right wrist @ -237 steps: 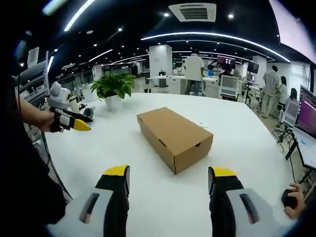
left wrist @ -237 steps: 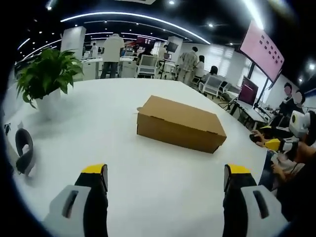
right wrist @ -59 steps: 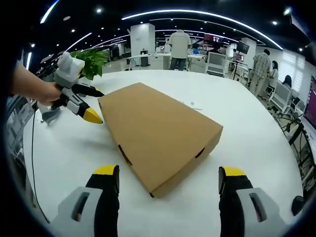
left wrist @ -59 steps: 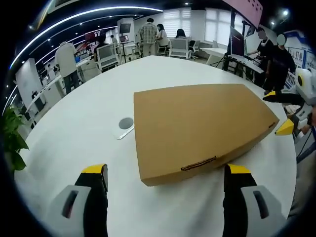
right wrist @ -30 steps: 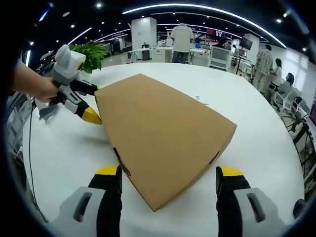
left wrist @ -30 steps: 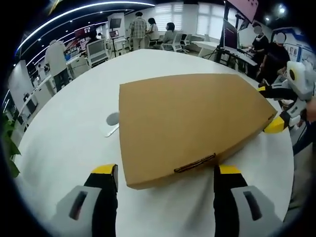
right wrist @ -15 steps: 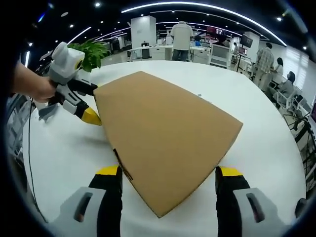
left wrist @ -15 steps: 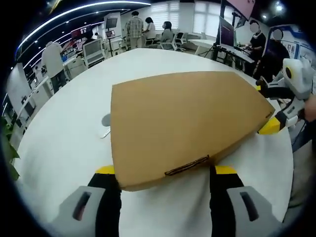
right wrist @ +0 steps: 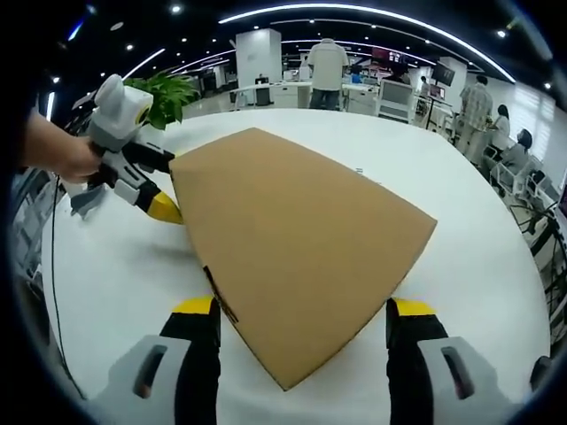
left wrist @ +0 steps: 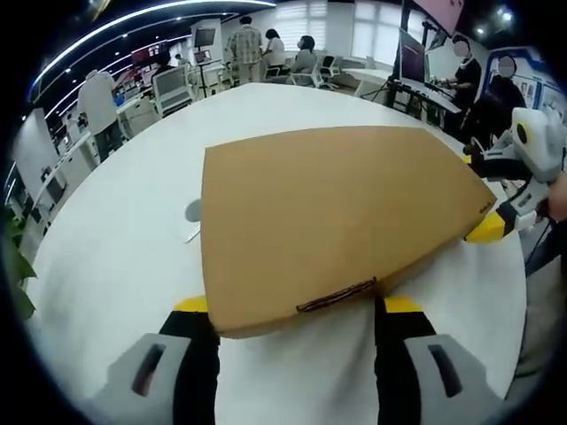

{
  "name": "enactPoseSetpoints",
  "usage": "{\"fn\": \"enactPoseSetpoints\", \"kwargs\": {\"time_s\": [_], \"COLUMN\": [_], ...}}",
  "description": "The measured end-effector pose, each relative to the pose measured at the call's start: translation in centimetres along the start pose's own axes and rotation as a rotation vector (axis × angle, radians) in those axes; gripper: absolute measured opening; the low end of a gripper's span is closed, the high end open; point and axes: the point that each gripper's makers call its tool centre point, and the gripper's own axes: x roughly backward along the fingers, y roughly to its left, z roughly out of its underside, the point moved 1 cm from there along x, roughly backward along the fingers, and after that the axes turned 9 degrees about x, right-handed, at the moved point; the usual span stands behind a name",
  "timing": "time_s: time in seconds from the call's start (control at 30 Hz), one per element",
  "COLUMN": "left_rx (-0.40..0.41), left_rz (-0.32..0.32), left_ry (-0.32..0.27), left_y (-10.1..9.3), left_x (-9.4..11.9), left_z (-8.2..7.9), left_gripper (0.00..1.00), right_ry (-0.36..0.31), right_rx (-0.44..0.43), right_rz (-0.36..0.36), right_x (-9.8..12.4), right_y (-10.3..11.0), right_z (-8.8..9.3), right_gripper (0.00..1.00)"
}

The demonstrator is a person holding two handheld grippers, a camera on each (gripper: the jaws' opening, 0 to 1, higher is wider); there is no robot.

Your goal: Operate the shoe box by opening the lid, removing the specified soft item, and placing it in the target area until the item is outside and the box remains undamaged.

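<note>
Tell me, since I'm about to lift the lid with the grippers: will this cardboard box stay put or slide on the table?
The shoe box looks like thin corrugated cardboard, so probably light. It sits flat on a smooth white table, so it may well slide. Its lid likely flexes rather than staying stiff; steady it with the left gripper.

Place: open-plan office
Evidence: rows of white desks with monitors (right wrist: 403,93), standing staff (right wrist: 327,64), large pink wall screen (left wrist: 423,11), potted green plant (right wrist: 166,91)

Left hand-held gripper (left wrist: 292,312) and right hand-held gripper (right wrist: 303,314), grey bodies, black jaws with yellow tips, white rounded housing, thin dark cable
</note>
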Motion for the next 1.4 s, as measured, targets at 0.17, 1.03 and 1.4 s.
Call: {"fn": "enactPoseSetpoints", "kwargs": {"time_s": [0.17,1.03,1.4], "left_rx": [0.008,0.133,0.19], "left_rz": [-0.009,-0.085,-0.118], "left_ry": [-0.002,-0.014,-0.025], "left_y": [0.0,-1.2,-2.1], "left_x": [0.1,1.4,2.5], "left_z": [0.1,2.0,3.5], "left_gripper": [0.69,0.64,0.63], "right_ry": [-0.004,0.002,0.011], "right_rx": [-0.001,0.039,0.082], "right_rz": [0.001,-0.06,-0.101], "right_x": [0.0,0.3,0.5], "right_y": [0.0,-0.1,0.0], "right_z": [0.0,0.5,0.7], "right_gripper": [0.75,0.7,0.68]}}
